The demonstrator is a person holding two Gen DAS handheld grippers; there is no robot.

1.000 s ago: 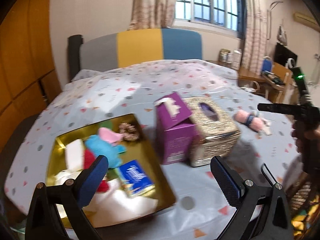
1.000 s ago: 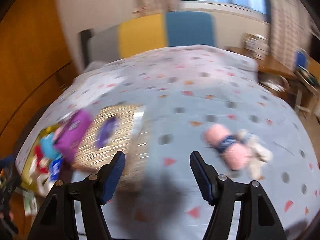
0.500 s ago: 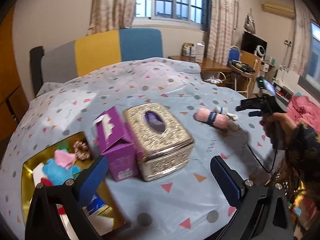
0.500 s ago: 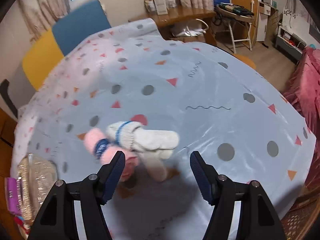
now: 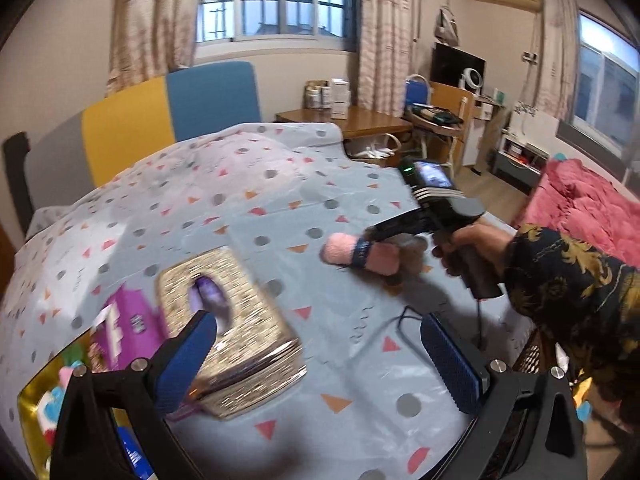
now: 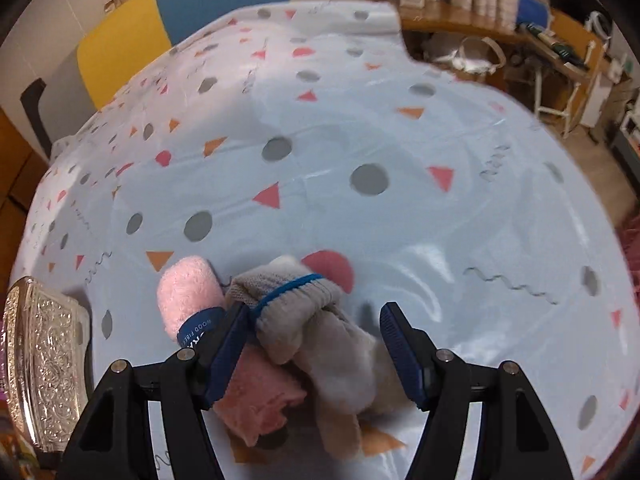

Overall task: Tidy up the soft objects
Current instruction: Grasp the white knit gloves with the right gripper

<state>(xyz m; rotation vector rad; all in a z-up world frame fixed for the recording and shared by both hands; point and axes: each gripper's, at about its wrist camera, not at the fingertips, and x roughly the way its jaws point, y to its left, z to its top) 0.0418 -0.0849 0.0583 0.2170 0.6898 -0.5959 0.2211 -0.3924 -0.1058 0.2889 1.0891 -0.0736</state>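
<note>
Most of the sorting looks done, I judge: the gold tray [image 5: 28, 412] at the near left corner of the bed [image 6: 360, 128] already holds a heap of small soft things, blurred, though blue, pink and red ones show. What I take to be left lies well apart from it, to the right: a pink rolled towel [image 6: 188, 296] with a dark band, and a beige glove [image 6: 312, 320] with a blue cuff line lying against it and partly over it. Both rest on the bed, not yet lifted.

My right gripper [image 6: 312, 354] is down over them with its fingers wide; the left pad touches the towel's band and the glove's cuff, the right pad stands clear of the glove. My left gripper [image 5: 320, 360] hangs above the near part of the bed, fingers wide and holding nothing.

The bed wears a glossy pale-blue cover printed with grey dots and pink and orange triangles, and has a grey, yellow and blue headboard [image 5: 168, 108]. A gold embossed tissue box [image 5: 228, 328] stands between tray and towel, with a purple carton [image 5: 128, 328] against its left side. Beyond are a curtained window [image 5: 276, 0], a wooden desk [image 5: 348, 120] and a red quilt [image 5: 588, 204].
</note>
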